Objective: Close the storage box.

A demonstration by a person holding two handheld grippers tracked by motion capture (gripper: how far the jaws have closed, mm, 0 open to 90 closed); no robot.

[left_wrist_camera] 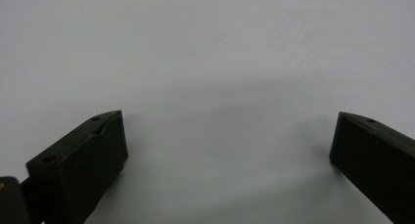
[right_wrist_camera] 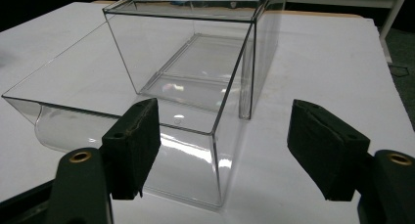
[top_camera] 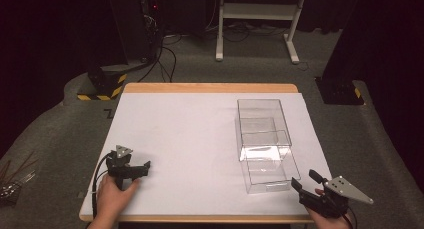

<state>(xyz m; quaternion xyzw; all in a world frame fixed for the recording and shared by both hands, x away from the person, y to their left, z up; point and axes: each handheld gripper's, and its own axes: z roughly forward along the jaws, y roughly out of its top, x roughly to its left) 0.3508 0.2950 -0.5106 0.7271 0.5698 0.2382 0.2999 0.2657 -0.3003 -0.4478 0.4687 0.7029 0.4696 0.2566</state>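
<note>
My right gripper (right_wrist_camera: 225, 150) gapes wide, empty, just near the clear drawer box (top_camera: 263, 144); its transparent walls blur together. My left gripper (left_wrist_camera: 227, 145) gapes over bare tabletop (left_wrist_camera: 205, 48).

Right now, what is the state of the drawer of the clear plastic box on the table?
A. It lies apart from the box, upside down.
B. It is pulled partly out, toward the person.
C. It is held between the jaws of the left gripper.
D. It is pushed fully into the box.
B: the drawer sticks out of the clear plastic box toward the right gripper, whose jaws stand open.
</note>
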